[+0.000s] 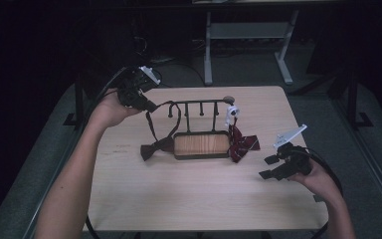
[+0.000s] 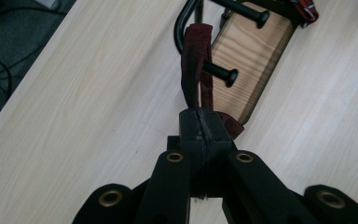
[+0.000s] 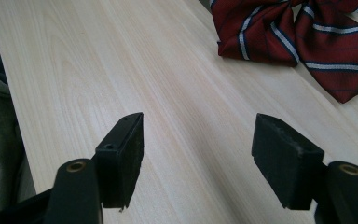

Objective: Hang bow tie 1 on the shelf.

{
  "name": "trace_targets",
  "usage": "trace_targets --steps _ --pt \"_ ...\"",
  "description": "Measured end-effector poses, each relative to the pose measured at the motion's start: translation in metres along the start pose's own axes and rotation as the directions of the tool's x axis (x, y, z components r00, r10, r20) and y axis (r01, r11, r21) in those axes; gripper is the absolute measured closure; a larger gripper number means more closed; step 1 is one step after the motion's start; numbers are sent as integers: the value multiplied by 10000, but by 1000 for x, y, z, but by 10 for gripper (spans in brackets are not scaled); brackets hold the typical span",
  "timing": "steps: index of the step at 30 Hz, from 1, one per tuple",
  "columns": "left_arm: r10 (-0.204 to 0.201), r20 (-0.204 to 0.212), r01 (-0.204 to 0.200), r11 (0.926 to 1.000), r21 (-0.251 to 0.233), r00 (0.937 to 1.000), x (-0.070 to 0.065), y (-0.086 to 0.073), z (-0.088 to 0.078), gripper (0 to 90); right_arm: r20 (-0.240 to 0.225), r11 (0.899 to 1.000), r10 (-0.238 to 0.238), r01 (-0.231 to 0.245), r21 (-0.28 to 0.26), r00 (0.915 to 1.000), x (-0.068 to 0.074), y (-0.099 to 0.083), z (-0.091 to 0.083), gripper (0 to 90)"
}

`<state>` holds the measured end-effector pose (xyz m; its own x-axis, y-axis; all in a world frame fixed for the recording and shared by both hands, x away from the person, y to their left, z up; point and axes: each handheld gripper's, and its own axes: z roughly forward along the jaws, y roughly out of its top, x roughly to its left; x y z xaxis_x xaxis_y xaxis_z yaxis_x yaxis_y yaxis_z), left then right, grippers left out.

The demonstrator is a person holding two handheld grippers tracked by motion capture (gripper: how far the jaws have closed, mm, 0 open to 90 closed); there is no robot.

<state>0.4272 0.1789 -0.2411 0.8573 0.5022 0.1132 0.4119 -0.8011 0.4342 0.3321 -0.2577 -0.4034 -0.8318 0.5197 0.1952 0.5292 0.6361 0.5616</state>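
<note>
High view: our left gripper [image 1: 146, 103] holds the strap [image 1: 151, 124] of the dark bow tie [image 1: 155, 148] up by the left end of the peg rack [image 1: 201, 144] on the tabletop [image 1: 189, 194], so we judge the hanging step is in hand. Left gripper view: jaws pinched tight on the strap [image 2: 196, 60], looped by a peg [image 2: 221, 73]; next we'd seat it, then release. Right gripper view: our right gripper [image 3: 198, 154] gapes wide, empty, near the striped bow tie [image 3: 289, 35].
</note>
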Motion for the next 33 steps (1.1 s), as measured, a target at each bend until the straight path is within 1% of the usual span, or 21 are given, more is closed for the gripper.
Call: trace_targets --steps 3,7,12,19,29,33 --pt "-176 25 176 9998 64 9998 5 0 4 899 -2 10000 -1 1 -5 10000 0 0 0 340" --pt "-253 60 251 9994 228 9997 7 1 8 899 -2 10000 -13 13 2 10000 0 0 0 340" --pt "-139 -36 140 9988 465 9999 5 5 15 898 -11 10000 -18 18 11 10000 0 0 0 340" --pt "-272 -87 278 9965 787 9996 9 4 20 896 -1 10000 -12 12 -40 10000 0 -1 -2 340" --pt "-304 -189 321 9948 970 9994 10 4 23 887 8 10000 -1 1 -16 10000 1 -1 -1 340" --pt "-351 -225 370 9953 899 9991 10 3 22 858 17 10000 -6 6 -32 10000 1 -1 -2 341"
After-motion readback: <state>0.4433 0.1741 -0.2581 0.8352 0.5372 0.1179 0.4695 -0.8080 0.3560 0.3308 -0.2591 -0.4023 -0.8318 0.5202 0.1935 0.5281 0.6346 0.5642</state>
